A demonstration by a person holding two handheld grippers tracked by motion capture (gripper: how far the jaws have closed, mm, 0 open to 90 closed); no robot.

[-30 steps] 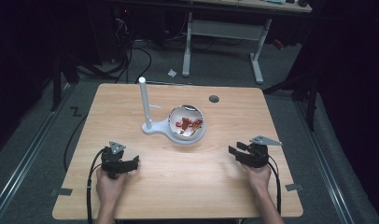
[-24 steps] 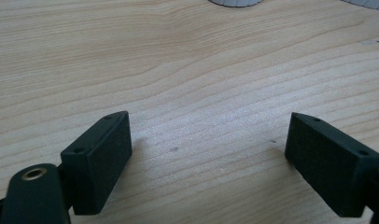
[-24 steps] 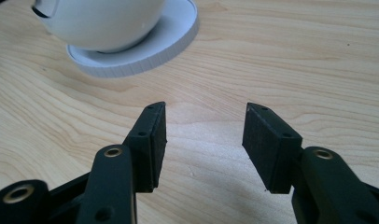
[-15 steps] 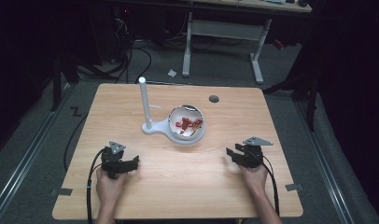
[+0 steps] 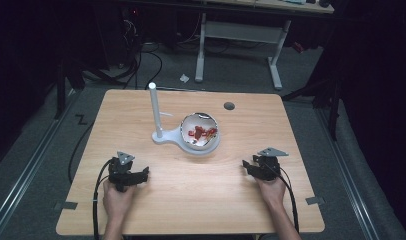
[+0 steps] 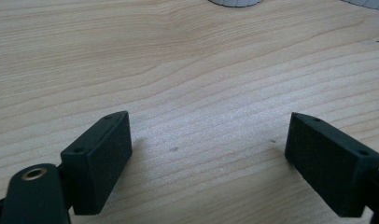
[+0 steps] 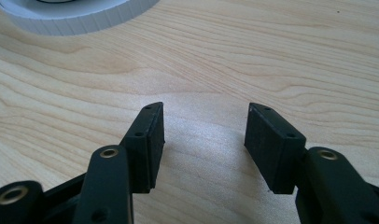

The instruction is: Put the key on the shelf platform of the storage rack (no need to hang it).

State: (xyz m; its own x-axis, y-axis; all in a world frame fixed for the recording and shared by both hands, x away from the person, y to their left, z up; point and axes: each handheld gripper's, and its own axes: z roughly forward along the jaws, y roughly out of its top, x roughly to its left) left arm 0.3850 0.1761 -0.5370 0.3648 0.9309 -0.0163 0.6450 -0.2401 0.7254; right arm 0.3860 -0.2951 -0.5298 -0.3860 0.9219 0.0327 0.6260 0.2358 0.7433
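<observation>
High view: left gripper (image 5: 141, 175) lower left, right gripper (image 5: 248, 166) lower right, both with jaws apart, empty; bowl (image 5: 200, 132) at center.

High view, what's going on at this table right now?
A person sits at a wooden table with tongs in each hand. The left tongs and right tongs both rest low near the table's near edge, jaws open and holding nothing. Between and beyond them stands a white stand with a bowl of red bits, untouched.

Bare table (image 5: 191, 195) between both tools, white stand (image 5: 163, 135) and bowl (image 5: 200, 131) blocking centre
</observation>
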